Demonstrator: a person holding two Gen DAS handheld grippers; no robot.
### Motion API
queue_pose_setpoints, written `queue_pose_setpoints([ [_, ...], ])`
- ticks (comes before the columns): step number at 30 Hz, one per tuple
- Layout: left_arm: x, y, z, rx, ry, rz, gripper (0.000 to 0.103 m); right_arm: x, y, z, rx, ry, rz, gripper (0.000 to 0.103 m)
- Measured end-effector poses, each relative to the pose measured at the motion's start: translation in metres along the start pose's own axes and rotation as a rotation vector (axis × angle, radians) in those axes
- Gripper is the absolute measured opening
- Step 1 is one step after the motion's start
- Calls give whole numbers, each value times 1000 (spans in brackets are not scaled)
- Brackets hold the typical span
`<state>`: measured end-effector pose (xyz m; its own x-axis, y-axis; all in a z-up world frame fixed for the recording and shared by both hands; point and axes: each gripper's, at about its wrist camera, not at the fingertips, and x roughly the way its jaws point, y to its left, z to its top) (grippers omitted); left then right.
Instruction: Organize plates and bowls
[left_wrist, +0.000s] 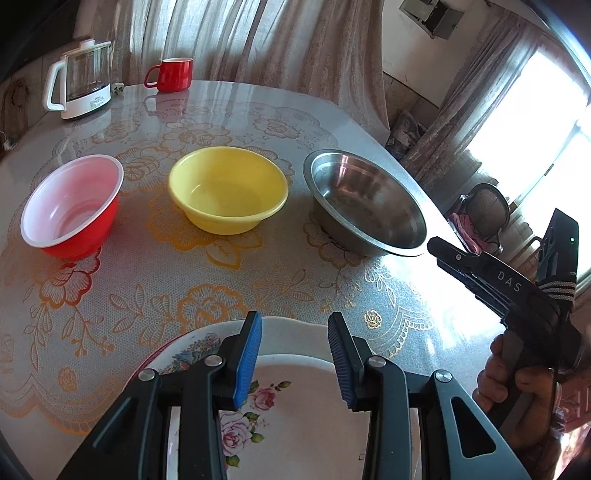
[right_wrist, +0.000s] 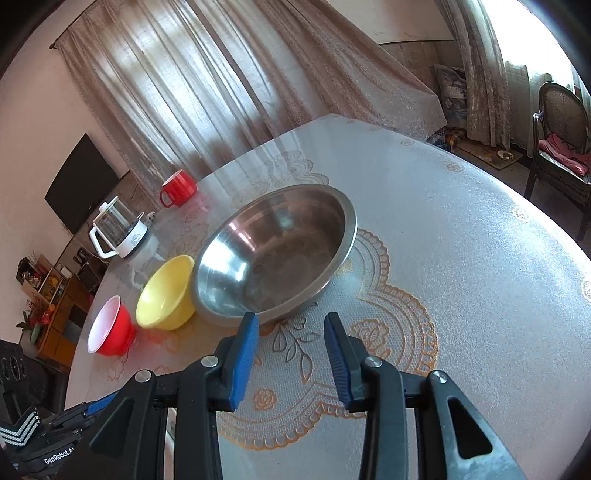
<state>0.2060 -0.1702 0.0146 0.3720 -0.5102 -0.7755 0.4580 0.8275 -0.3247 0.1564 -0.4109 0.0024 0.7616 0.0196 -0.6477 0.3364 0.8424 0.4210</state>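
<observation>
Nearest the left wrist camera, the left gripper (left_wrist: 295, 356) is held low over a floral plate (left_wrist: 295, 387) at the near edge of the table (left_wrist: 369, 110), its blue-padded fingers spread apart with nothing between them; the plate appears to rest on a second, red-rimmed plate, though little of that one is shown. The position is judged to be a readiness over the plates, which are probably left for that tool while the bowls are dealt with. To the right, the right gripper (right_wrist: 290, 356) is likewise held with its fingers apart and empty, aimed at the near rim of the steel bowl (right_wrist: 277, 254), which lies just ahead of the tips but is not touched. That bowl is the largest of the three, so it is likely approached first as the base of a nest. Beyond and beside it, the yellow bowl (left_wrist: 228, 188) and the red bowl (left_wrist: 72, 205) are set in a row, upright and apart from one another, which would allow each to be lifted by its rim. At the far edge, a red mug (left_wrist: 171, 74) and a glass kettle (left_wrist: 79, 85) stand well apart from the bowls, seemingly outside the task.
</observation>
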Motion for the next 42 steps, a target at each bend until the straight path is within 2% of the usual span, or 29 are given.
queue_pose_setpoints([
  [8,8,-3,7,-5,-24,-10,37,29,-8,13,50,23,-17,37],
  [13,13,-3,10,-18,-16,-9,38,35,-10,13,52,25,-27,25],
  [21,25,-9,16,-24,5,-30,39,18,-10,11,40,7,15,16],
  [27,35,-13,23,-47,30,-48,44,9,-29,1,149,76,110,16],
  [29,37,-14,25,-45,26,-50,44,6,-35,-5,157,91,103,18],
  [33,46,-16,31,-47,38,-50,44,-3,-43,-9,160,71,105,23],
  [36,50,-16,36,-58,41,-51,44,-8,-47,-7,165,40,100,31],
  [42,58,-18,47,-61,36,-36,44,-6,-50,4,165,-7,81,32],
])
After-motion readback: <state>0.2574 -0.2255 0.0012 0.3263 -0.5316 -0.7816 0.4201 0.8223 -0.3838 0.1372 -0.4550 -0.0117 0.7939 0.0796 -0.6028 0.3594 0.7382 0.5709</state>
